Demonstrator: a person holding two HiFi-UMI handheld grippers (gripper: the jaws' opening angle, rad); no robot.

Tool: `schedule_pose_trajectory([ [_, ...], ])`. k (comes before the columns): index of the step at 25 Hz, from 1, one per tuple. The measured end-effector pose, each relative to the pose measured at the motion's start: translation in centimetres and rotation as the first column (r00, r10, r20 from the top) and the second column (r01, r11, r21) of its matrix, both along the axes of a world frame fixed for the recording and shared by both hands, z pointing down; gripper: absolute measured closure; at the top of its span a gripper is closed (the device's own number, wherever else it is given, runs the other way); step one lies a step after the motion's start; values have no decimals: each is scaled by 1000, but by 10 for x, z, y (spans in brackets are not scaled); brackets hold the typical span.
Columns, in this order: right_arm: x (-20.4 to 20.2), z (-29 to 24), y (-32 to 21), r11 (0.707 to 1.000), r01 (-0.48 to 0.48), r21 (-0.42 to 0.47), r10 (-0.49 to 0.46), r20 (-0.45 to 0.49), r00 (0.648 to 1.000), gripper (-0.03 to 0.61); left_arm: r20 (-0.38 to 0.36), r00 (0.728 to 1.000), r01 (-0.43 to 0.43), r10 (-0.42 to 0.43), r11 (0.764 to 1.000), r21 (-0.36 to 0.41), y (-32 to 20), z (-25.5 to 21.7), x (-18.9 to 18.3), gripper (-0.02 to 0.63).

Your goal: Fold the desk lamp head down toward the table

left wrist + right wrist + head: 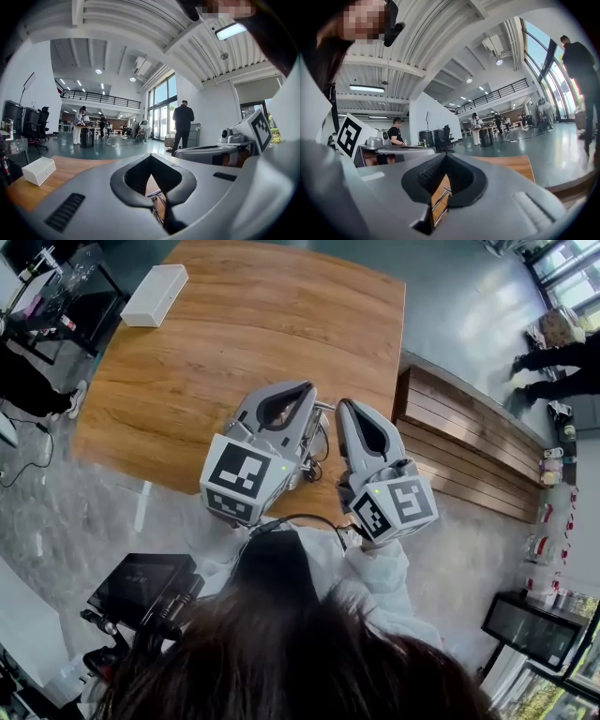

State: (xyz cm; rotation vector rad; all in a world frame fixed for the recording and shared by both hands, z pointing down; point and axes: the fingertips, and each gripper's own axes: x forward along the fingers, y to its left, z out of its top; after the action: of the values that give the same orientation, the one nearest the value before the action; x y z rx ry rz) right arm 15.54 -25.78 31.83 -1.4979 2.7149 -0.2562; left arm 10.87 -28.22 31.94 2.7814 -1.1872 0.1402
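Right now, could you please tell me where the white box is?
In the head view, the white box lies at the far left corner of the wooden table, close to its edge.

Left gripper (307, 390) and right gripper (344, 407) had light grey plastic shells, rounded and tapering, with black lining round each jaw opening. The pads (427, 177) were black and ribbed in the right gripper view. A slotted vent (65, 212) was moulded into the left shell. Each gripper carried a white cube with black square markers, left cube (242, 480) and right cube (400, 507), with a small green dot near each top edge. A thin black cable (291, 516) arced behind the cubes. The person wore white sleeves (380, 570) and had dark hair (281, 662).
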Motion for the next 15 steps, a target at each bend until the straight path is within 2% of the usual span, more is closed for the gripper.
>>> schedule_pose_trajectory([
  [5, -2, 3, -1, 1000, 5, -11, -5, -34, 999, 578, 4, 1000, -6, 6, 1000, -2, 0, 1, 3, 611],
  [15, -7, 4, 1, 1000, 22, -15, -23, -24, 999, 578, 10, 1000, -6, 6, 1000, 1, 1, 2, 1, 611],
])
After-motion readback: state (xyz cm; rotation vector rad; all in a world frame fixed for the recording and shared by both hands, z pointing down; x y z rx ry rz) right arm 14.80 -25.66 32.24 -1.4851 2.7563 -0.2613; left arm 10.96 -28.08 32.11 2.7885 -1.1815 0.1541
